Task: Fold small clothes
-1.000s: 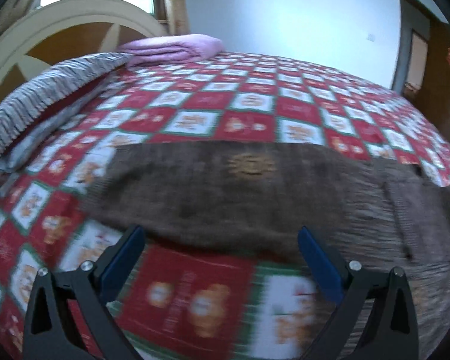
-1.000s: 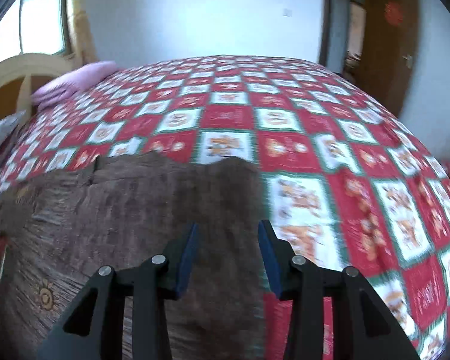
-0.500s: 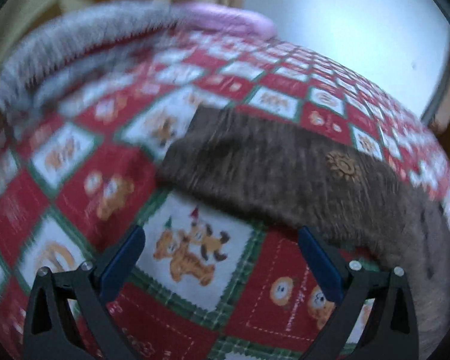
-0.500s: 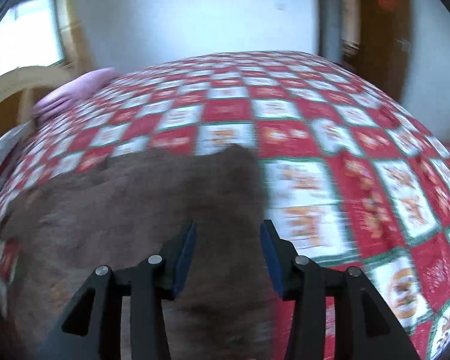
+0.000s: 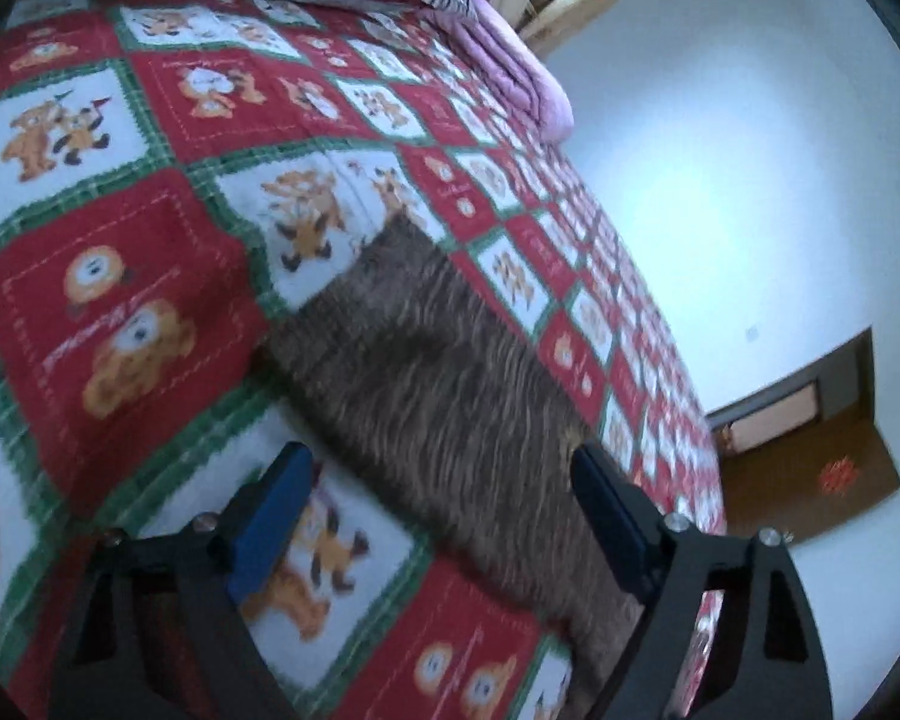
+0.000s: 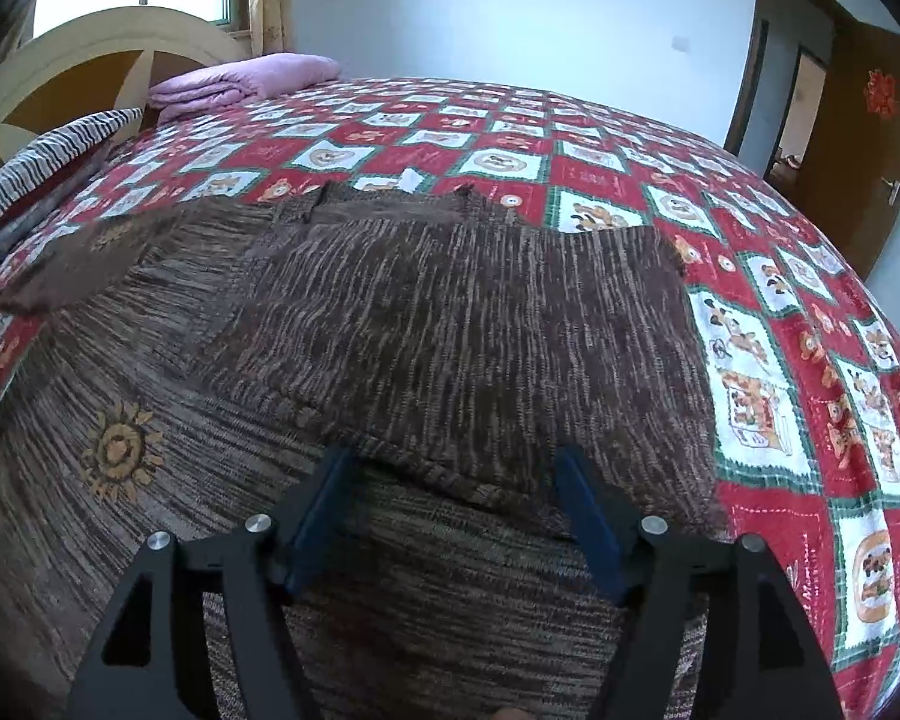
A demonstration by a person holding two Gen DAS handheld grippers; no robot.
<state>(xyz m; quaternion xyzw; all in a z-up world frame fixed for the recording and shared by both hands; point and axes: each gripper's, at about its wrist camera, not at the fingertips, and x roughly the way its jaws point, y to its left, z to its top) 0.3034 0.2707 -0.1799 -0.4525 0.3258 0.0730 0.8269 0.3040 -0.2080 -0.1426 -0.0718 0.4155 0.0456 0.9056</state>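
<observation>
A brown knitted sweater (image 6: pixel 426 324) with small sun emblems lies flat on the red, white and green patterned bedspread (image 6: pixel 768 354). Its right sleeve is folded in over the body. My right gripper (image 6: pixel 453 474) is open and empty, just above the folded sleeve's near edge. In the left wrist view the other sleeve (image 5: pixel 444 396) stretches out across the bedspread (image 5: pixel 126 300). My left gripper (image 5: pixel 444 480) is open and empty, tilted, with its fingers on either side of that sleeve, just above it.
A folded pink blanket (image 6: pixel 246 81) and a striped pillow (image 6: pixel 48 156) lie by the curved headboard (image 6: pixel 90 60) at the bed's far left. A brown door (image 6: pixel 858 138) stands open at the right. A white wall is behind the bed.
My left gripper has swung left and rolled, now straddling the outstretched sleeve. My right gripper has opened wider and drawn back toward me, so more of the sweater shows.
</observation>
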